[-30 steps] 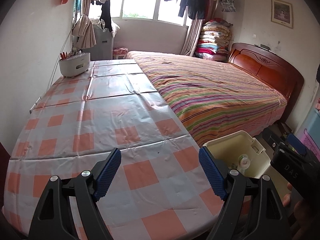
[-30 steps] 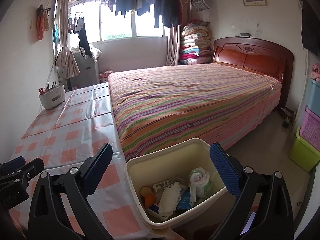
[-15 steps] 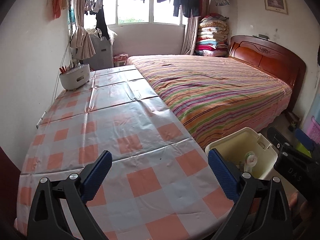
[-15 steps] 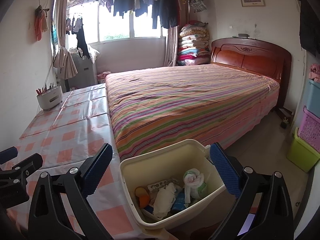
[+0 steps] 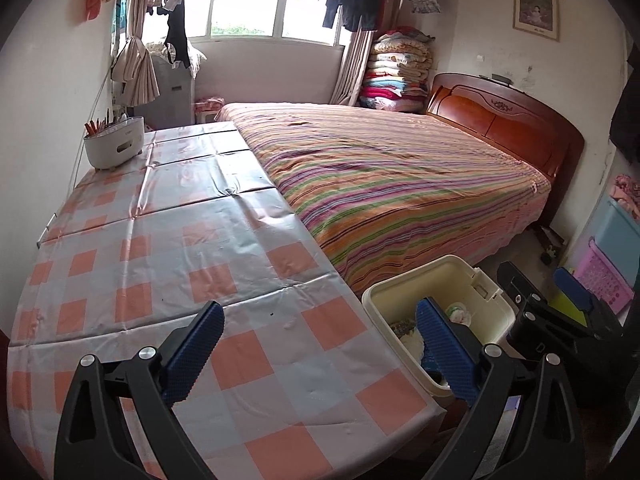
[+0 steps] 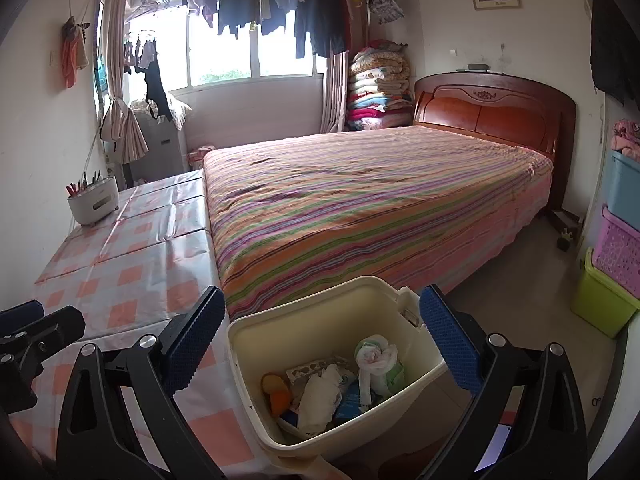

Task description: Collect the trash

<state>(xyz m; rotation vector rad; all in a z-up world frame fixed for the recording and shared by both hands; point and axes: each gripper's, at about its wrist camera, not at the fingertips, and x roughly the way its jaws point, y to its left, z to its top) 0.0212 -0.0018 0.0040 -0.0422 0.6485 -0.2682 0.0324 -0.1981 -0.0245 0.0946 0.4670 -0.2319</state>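
1. A white pen holder [image 5: 114, 142] stands at the table's far left corner by the wall, clear of the work area.
2. The checked tablecloth [image 5: 168, 248] shows no litter, so the tabletop seems cleared.
3. The left gripper [image 5: 316, 354] hangs over the near table edge; its jaws have just been opening and now stand wide, nothing between them.
4. The cream bin [image 6: 320, 312] sits just beside the table's corner, handy for drops; the trash [image 6: 340, 380] lies inside it.
5. The right gripper [image 6: 320, 344] hovers above the bin, jaws spread, empty.
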